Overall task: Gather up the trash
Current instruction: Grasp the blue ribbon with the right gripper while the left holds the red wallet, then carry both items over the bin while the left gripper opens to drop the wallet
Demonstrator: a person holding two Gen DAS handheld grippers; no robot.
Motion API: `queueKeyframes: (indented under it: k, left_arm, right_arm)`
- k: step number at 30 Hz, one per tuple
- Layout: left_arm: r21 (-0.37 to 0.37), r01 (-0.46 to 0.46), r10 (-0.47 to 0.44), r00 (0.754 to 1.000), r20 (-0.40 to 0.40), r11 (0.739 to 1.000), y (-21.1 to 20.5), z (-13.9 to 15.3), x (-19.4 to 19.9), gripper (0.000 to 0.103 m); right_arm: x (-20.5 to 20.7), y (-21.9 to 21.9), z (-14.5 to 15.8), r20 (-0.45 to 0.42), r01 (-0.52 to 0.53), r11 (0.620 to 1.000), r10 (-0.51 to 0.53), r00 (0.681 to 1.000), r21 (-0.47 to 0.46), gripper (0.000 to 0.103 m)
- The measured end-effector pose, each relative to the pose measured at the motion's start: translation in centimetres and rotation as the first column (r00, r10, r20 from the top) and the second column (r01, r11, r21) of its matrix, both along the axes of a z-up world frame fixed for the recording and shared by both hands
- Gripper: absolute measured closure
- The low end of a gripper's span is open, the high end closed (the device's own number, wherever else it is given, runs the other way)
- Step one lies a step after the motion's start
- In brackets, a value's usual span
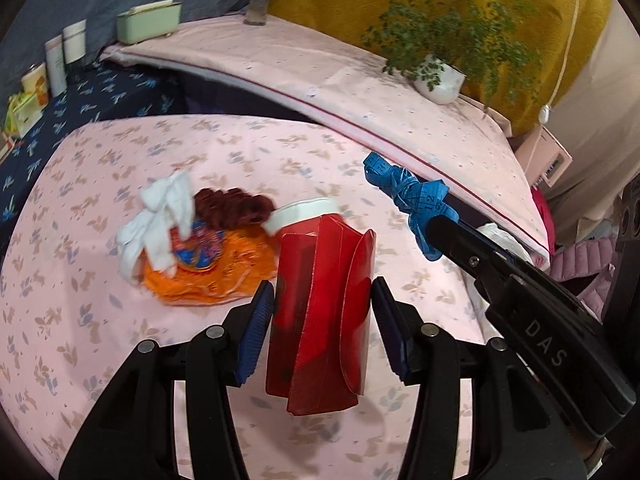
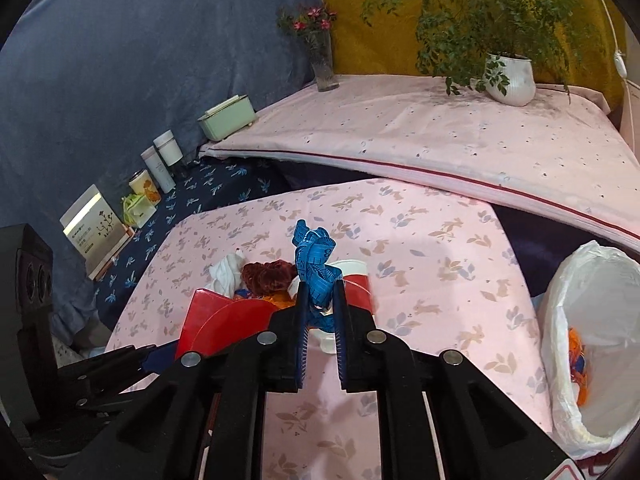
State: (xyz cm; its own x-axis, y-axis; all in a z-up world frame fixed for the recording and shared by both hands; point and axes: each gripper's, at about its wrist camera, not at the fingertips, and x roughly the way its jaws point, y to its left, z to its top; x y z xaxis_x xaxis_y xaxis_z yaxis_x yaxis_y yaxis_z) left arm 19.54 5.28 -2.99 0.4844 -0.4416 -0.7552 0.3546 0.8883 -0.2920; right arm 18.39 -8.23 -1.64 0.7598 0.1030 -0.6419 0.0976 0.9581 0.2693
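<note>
My left gripper (image 1: pixel 323 302) is shut on a red cardboard box (image 1: pixel 320 312) and holds it above the pink floral table (image 1: pixel 80 340). My right gripper (image 2: pixel 320 292) is shut on a knotted blue measuring tape (image 2: pixel 314 264); the tape also shows in the left wrist view (image 1: pixel 412 200). Behind the box lie a white paper cup (image 1: pixel 302 212), a dark red scrunchie (image 1: pixel 232 208), a white crumpled tissue (image 1: pixel 156 220) and an orange wrapper (image 1: pixel 208 276). A bin lined with a white bag (image 2: pixel 592 344) stands at the table's right and holds an orange wrapper (image 2: pixel 578 364).
A raised pink-covered bench (image 2: pixel 440 140) runs behind the table with a potted plant (image 2: pixel 512 76), a flower vase (image 2: pixel 324 64) and a green box (image 2: pixel 226 118). Jars and cartons (image 2: pixel 156 168) line the dark blue cloth at left.
</note>
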Motion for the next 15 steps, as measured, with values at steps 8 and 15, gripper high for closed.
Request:
queueKeyframes:
  k: [8,15]
  left_arm:
    - [0.014,0.100,-0.100,0.994,0.037,0.995,-6.0,1.6,-2.0,0.055]
    - [0.024,0.187,-0.188,0.981,0.056,0.982,-11.1,2.6,-4.0,0.055]
  right_arm:
    - [-4.0,-5.9,0.9,0.023,0.121,0.993,-0.121,0.992,0.010,0.092]
    - [-7.8,-10.7,0.7,0.027,0.220,0.975,-0.220,0.975,0.018,0.092]
